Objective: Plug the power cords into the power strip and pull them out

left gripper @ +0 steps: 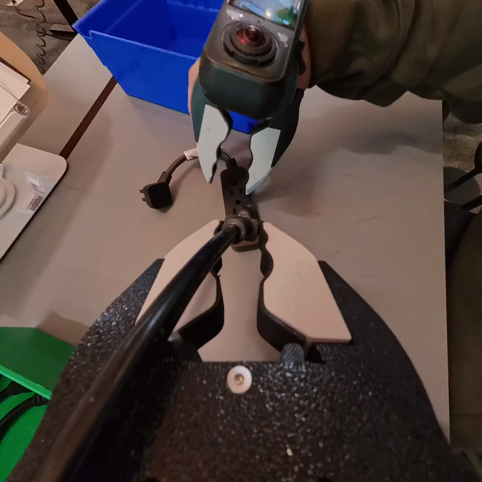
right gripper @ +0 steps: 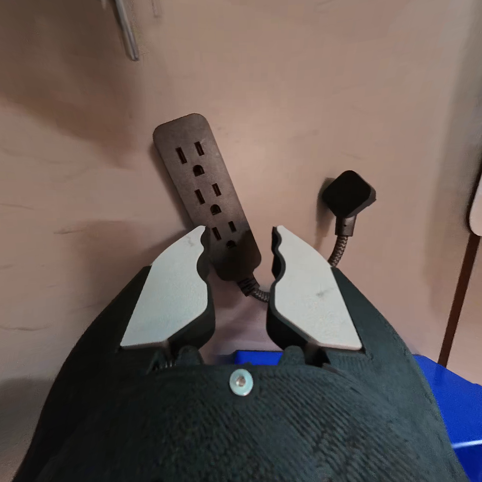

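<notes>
Grey tabletop (left gripper: 339,182): left gripper (left gripper: 241,229) pinching black cord plug (left gripper: 245,224); right gripper (right gripper: 238,229) spread, straddling black three-outlet power strip (right gripper: 206,193).

Black three-outlet power strip (right gripper: 206,198) flat on the surface, all outlets empty in the right wrist view, braided cable (right gripper: 257,292) off its near end to a flat square plug (right gripper: 348,194) lying right. Glossy black power cord (left gripper: 167,313) with plug (left gripper: 243,229).
</notes>
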### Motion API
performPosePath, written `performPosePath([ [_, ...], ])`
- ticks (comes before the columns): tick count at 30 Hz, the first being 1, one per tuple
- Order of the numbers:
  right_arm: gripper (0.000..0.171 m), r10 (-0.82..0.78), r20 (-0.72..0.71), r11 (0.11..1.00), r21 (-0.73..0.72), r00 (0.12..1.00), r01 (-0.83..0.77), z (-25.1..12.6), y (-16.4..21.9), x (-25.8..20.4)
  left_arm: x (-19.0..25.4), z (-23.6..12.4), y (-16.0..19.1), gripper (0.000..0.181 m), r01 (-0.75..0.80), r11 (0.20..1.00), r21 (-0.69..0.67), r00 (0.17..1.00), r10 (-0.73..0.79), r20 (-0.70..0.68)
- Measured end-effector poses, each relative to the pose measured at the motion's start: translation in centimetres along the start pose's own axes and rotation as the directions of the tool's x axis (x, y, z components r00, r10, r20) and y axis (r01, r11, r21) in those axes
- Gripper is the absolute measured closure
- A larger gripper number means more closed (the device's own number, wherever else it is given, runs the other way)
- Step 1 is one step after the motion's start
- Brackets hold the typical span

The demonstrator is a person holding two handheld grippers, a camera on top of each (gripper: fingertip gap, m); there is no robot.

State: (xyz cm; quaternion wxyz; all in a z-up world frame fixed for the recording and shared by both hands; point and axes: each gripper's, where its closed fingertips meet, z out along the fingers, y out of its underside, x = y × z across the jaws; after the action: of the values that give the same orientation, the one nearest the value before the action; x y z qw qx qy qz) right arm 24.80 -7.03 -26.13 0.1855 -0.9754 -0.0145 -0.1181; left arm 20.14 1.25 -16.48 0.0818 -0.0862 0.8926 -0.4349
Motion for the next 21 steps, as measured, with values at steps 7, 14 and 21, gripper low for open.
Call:
performPosePath([
  [7, 0.120, -0.040, 0.097, 0.988, -0.145, 0.994, 0.054, 0.3, 1.6, -1.2, 0.3, 0.2, 0.5, 0.156, -0.008, 1.000, 0.001, 0.999, 0.008, -0.034],
  [14, 0.126, 0.075, 0.120, 0.979, -0.195, 0.990, -0.051, 1.8, 0.7, -2.4, 0.0, 0.6, 1.7, 0.156, -0.013, 0.999, -0.044, 0.999, 0.012, -0.034],
  [21, 0.126, 0.111, 0.040, 0.986, -0.131, 0.993, -0.105, 1.9, -0.6, -4.4, -0.1, 1.3, 4.1, 0.157, -0.034, 0.979, -0.200, 0.999, 0.029, -0.029],
])
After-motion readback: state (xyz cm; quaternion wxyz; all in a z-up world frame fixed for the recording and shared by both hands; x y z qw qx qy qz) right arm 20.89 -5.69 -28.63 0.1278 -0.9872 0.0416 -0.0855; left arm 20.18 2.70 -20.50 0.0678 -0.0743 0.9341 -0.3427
